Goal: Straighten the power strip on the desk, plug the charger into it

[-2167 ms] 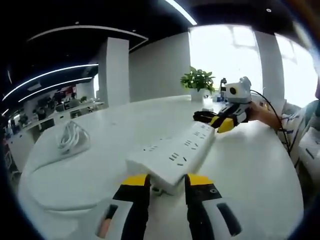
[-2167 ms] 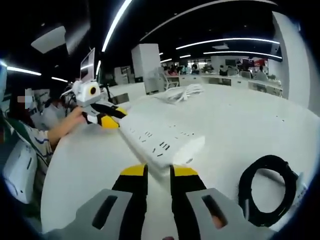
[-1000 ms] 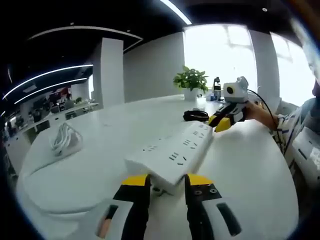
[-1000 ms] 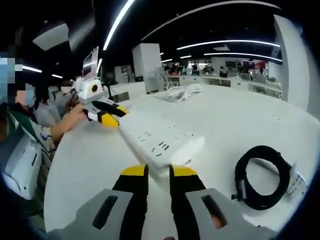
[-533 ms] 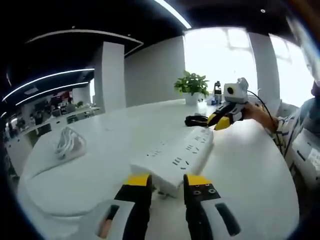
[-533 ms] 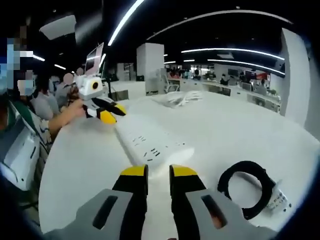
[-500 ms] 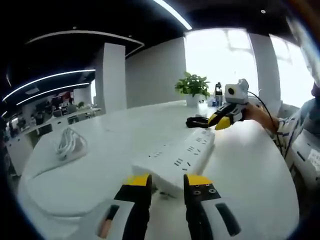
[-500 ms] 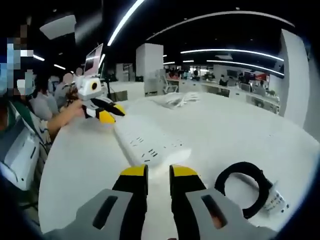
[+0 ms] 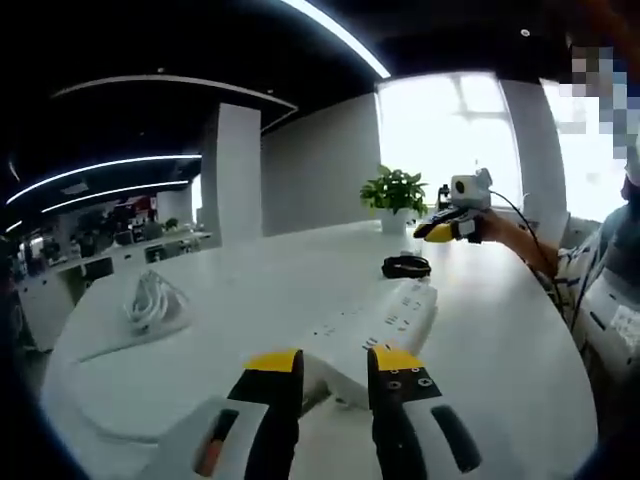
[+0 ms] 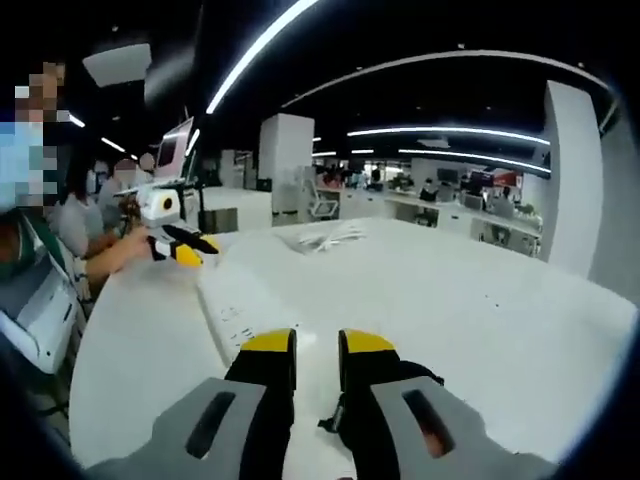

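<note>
Left gripper view: the long white plastic power strip [image 9: 378, 325] is seen flat on the white round surface [image 9: 240, 300] just past the left claw [image 9: 335, 362], whose yellow-tipped jaws stand slightly parted on nothing; it is judged rigid, light and slippery, best taken across its narrow sides near an end. In the right gripper view the right claw [image 10: 317, 344], likewise slightly parted and empty, hides the strip's near end [image 10: 228, 310], and the black coiled charger cable [image 10: 385, 385] is mostly covered, its plug not made out.
</note>
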The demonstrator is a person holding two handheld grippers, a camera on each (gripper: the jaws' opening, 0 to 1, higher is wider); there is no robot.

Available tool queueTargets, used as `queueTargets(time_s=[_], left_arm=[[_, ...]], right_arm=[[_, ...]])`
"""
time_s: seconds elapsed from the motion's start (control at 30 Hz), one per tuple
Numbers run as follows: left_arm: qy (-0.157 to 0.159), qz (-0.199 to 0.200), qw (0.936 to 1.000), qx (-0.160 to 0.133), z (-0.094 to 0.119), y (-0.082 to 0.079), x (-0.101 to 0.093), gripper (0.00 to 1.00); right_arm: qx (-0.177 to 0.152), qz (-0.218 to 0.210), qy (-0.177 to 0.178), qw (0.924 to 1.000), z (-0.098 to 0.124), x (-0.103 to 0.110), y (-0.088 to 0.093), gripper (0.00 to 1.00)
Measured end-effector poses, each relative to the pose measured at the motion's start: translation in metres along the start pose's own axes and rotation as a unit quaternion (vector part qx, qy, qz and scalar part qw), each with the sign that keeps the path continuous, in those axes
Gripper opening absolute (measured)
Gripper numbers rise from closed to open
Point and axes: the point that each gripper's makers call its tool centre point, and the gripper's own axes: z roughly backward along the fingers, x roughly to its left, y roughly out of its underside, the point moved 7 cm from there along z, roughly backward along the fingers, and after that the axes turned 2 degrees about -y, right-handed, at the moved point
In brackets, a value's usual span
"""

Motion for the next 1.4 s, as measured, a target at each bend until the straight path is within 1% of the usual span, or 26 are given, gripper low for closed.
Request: queueTargets(time_s=[0.17, 0.23, 0.3, 0.43, 0.5, 0.57, 0.63, 0.83, 0.87, 0.9, 0.97, 1.03, 1.1, 1.17, 1.2, 1.27, 1.4], left_arm=[[0.001, -0.001, 1.0, -0.006, 0.001, -0.001, -0.001, 0.25], [0.001, -0.001, 0.9999, -0.011, 0.001, -0.003, -0.001, 0.25], [0.002, 0.001, 0.9999, -0.016, 0.002, -0.004, -0.001, 0.25], [0.003, 0.007, 0.9997, -0.024, 0.003, -0.006, 0.0, 0.25], [0.001, 0.008, 0.9997, -0.025, 0.003, -0.006, 0.001, 0.25], [0.0, 0.008, 0.9996, -0.025, 0.004, -0.006, 0.002, 0.25], [-0.001, 0.008, 0.9996, -0.028, 0.004, -0.007, 0.002, 0.25], [-0.008, 0.006, 0.9994, -0.033, 0.007, -0.009, 0.005, 0.25], [-0.009, 0.006, 0.9994, -0.034, 0.007, -0.009, 0.006, 0.25], [-0.01, 0.007, 0.9993, -0.034, 0.008, -0.01, 0.007, 0.25], [-0.012, 0.007, 0.9993, -0.036, 0.009, -0.01, 0.008, 0.25], [-0.013, 0.007, 0.9992, -0.037, 0.009, -0.011, 0.009, 0.25], [-0.013, 0.006, 0.9992, -0.038, 0.01, -0.011, 0.009, 0.25], [-0.014, 0.004, 0.9992, -0.038, 0.01, -0.012, 0.009, 0.25], [-0.015, 0.004, 0.9991, -0.038, 0.011, -0.012, 0.009, 0.25], [-0.015, 0.004, 0.9991, -0.039, 0.011, -0.012, 0.01, 0.25], [-0.016, 0.006, 0.9991, -0.04, 0.012, -0.012, 0.01, 0.25]], right_arm=[[0.015, 0.012, 0.014, 0.9997, 0.0, -0.021, 0.001, 0.17], [0.034, 0.029, 0.019, 0.9988, -0.001, -0.03, 0.004, 0.17], [0.062, 0.044, 0.024, 0.9968, -0.003, -0.037, 0.009, 0.17], [0.107, 0.079, 0.021, 0.9908, -0.007, -0.046, 0.017, 0.18], [0.13, 0.105, 0.03, 0.9856, -0.01, -0.053, 0.019, 0.18], [0.158, 0.129, 0.028, 0.9786, -0.014, -0.059, 0.022, 0.18], [0.175, 0.137, 0.025, 0.9747, -0.018, -0.065, 0.024, 0.18], [0.22, 0.148, -0.004, 0.9643, -0.031, -0.079, 0.028, 0.17], [0.233, 0.151, -0.013, 0.9605, -0.033, -0.081, 0.029, 0.17], [0.238, 0.153, -0.014, 0.9591, -0.035, -0.082, 0.029, 0.17], [0.261, 0.163, -0.031, 0.9509, -0.038, -0.084, 0.031, 0.17], [0.278, 0.169, -0.041, 0.9448, -0.041, -0.085, 0.033, 0.17], [0.29, 0.177, -0.048, 0.9393, -0.045, -0.085, 0.034, 0.17], [0.295, 0.18, -0.05, 0.9369, -0.048, -0.085, 0.034, 0.17], [0.302, 0.185, -0.056, 0.9335, -0.049, -0.085, 0.034, 0.17], [0.308, 0.19, -0.06, 0.9302, -0.051, -0.085, 0.035, 0.17], [0.315, 0.192, -0.063, 0.9275, -0.053, -0.085, 0.036, 0.15]])
